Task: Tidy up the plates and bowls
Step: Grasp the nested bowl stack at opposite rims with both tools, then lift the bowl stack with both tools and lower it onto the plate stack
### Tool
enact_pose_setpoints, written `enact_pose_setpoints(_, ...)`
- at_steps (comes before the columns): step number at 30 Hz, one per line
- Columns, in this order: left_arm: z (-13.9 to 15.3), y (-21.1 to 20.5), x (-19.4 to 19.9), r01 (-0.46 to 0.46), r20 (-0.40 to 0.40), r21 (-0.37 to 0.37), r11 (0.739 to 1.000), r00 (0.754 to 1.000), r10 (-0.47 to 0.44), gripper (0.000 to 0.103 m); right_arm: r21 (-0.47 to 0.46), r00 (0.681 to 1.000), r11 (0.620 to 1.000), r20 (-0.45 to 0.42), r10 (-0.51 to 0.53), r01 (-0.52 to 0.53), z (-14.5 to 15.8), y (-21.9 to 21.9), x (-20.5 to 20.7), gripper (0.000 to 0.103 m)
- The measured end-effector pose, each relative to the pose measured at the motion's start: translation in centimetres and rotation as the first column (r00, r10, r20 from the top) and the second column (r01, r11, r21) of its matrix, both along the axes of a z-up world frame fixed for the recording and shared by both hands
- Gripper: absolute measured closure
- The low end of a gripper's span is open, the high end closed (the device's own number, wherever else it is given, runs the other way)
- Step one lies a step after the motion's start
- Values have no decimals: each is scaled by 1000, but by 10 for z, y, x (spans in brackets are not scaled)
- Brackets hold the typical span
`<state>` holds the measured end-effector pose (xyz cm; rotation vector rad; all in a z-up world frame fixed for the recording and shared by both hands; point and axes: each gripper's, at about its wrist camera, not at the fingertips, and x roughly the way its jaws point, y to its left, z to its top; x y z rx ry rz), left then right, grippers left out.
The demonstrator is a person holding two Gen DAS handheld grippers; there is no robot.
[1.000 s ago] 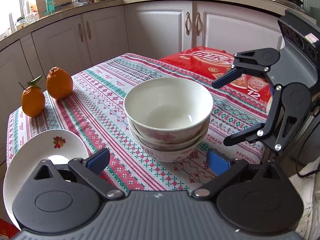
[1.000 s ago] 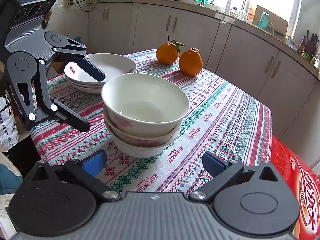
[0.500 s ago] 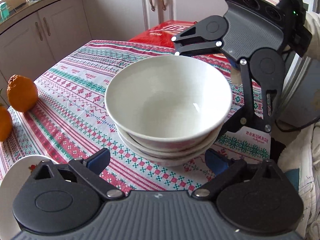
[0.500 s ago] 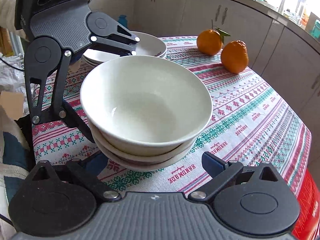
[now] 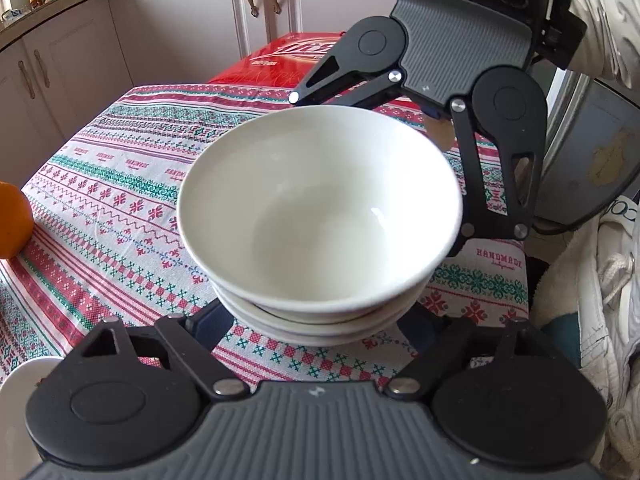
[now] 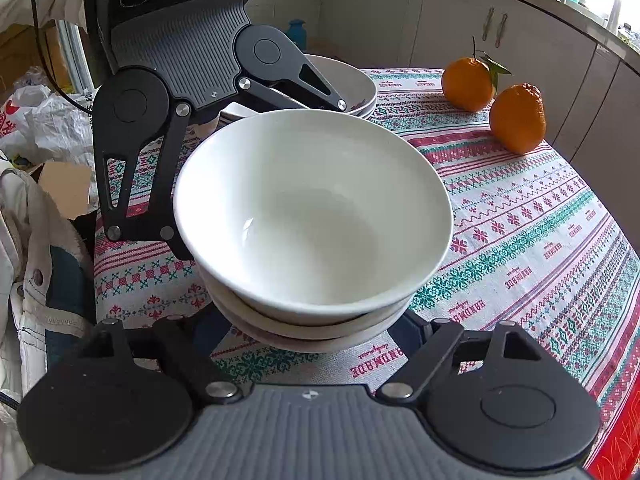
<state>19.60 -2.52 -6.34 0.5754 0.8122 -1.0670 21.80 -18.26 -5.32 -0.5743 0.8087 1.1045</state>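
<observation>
Now, near to far.
Left gripper (image 5: 316, 322): at the near side of the bowls (image 5: 320, 216) in its own view, jaws just been closing, fingers tucked under the rims on either flank; pad contact hidden, so grip not certain.
Right gripper (image 6: 312, 326): same pose from the opposite side, jaws just been closing round the stack, pads hidden beneath the rims.
Bowls: three nested, upright, on the patterned cloth (image 5: 120, 184) of the worktop, squarely between the two grippers.
Key relation: stack dead ahead of each gripper and below its camera; both equally near, facing each other across it.
Hand pose: both tilted steeply down, fingers straddling the stack low.
Plates (image 6: 352, 84): stacked beyond the bowls, partly behind the left gripper in the right view.
Oranges (image 6: 516, 118): two, well apart from the bowls, toward the far edge.
Next move, as a guess: lift together, kept level.
</observation>
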Motion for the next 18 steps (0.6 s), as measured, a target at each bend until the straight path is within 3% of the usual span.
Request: enact_pose_setpoints(18, 0, -1, 3, 3, -9, 3, 1000, 1000, -3, 20, -16, 1000, 1000, 8, 11, -11, 1, 0, -1, 17)
